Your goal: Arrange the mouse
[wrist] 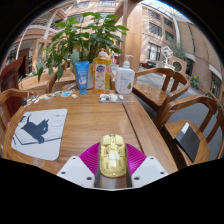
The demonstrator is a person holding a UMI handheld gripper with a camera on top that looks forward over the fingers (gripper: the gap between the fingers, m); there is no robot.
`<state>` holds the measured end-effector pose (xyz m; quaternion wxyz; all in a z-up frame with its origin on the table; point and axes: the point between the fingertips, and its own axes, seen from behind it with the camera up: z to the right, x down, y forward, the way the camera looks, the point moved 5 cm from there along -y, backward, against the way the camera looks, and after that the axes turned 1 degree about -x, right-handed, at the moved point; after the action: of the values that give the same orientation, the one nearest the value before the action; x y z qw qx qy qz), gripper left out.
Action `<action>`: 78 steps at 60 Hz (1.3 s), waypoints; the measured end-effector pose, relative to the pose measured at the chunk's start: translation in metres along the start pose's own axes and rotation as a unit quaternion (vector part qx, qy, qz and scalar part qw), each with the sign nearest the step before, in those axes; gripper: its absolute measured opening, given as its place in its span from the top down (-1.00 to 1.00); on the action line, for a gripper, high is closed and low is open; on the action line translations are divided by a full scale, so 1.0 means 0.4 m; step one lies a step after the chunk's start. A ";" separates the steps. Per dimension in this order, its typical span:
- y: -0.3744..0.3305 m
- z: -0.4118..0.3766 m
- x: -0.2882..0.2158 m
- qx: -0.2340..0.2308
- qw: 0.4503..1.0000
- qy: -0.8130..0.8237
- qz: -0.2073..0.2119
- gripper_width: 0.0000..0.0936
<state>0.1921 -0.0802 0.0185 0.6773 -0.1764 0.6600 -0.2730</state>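
- gripper (113, 170) closed on the mouse (113, 155), a pale yellowish mouse held lengthwise between the two fingers, with the magenta pads (92, 156) pressing on its sides.
- mouse carried low over the near edge of the wooden table (85, 120), apparently lifted clear of it, though contact underneath cannot be seen.
- mouse pad (38, 128) lying flat toward the table's left edge, white with a dark animal figure printed on it, well apart from the mouse and with nothing on it.
- judged from this: pick-up done, placing not yet done; likely left to do is carrying the mouse leftward and setting it down on or beside the mouse pad.
- containers grouped at the table's far edge: a blue cup (82, 76), an orange-labelled bottle (101, 73) and a clear pump bottle (124, 77); contents not readable from here.
- leafy potted plant (85, 40) behind those bottles, its pot mostly hidden.
- small flat items (107, 97) lying just in front of the bottles, too small to identify.
- wooden chairs (170, 95) standing along the table's right edge, none in the way of a move to the left.
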 end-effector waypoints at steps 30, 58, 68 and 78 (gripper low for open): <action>-0.262 -0.182 -0.532 -0.045 0.976 0.032 0.210 0.24; 0.028 -0.674 -0.143 -0.130 0.990 -0.048 0.015 0.18; 0.046 -0.678 -0.102 -0.123 0.991 -0.052 -0.010 -0.03; -0.034 -0.646 -0.140 -0.102 0.993 -0.049 0.012 -0.83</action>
<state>-0.0646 -0.0259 0.0542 0.6906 -0.2500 0.6524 -0.1870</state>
